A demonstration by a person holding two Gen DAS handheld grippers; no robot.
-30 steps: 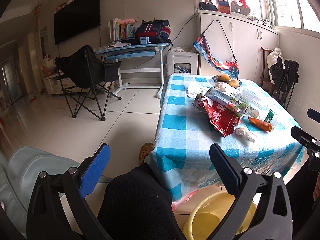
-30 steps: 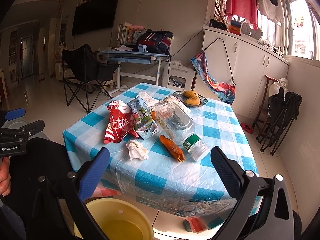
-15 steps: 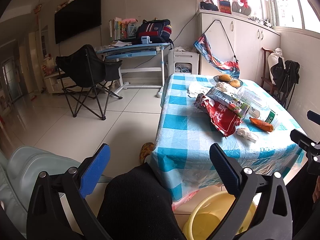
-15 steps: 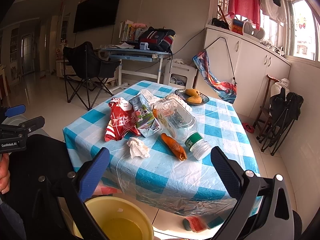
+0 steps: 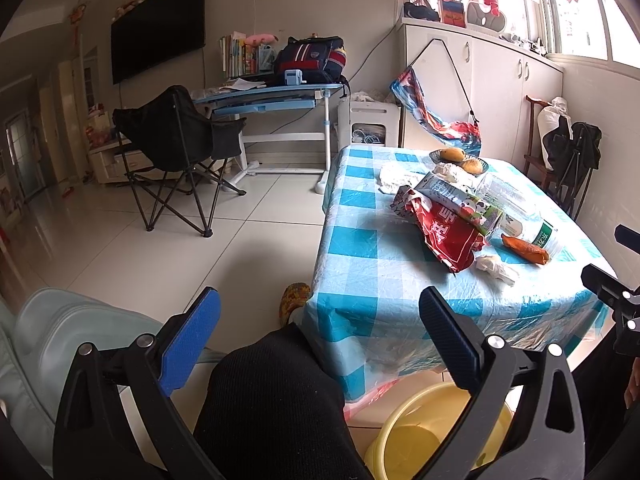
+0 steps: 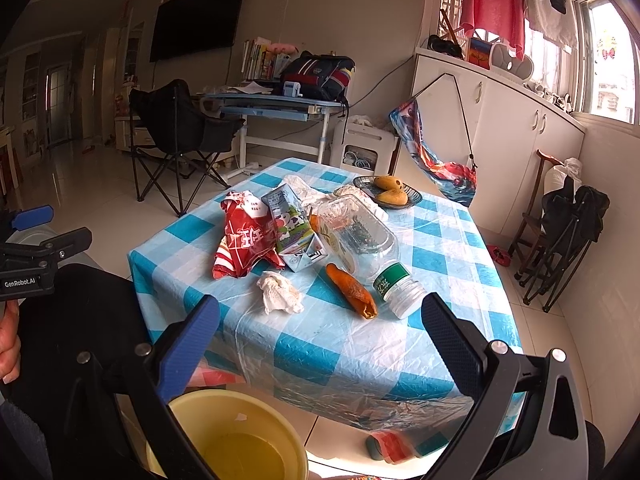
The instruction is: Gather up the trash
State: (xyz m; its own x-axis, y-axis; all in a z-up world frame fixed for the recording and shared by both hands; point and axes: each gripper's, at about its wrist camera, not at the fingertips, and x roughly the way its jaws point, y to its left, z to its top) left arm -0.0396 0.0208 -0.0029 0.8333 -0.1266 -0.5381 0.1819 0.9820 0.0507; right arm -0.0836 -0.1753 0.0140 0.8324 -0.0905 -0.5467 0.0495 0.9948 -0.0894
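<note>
On the near desk (image 6: 360,344) edge, the crumpled tissue (image 6: 278,293) was best pinched first by the wide-open, empty right claw (image 6: 320,334), then dropped into the yellow bucket (image 6: 236,432).

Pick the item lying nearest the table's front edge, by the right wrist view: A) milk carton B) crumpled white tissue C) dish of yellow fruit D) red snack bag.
B: the crumpled white tissue sits closest to the front edge of the blue-checked table, ahead of the red snack bag and milk carton.
</note>
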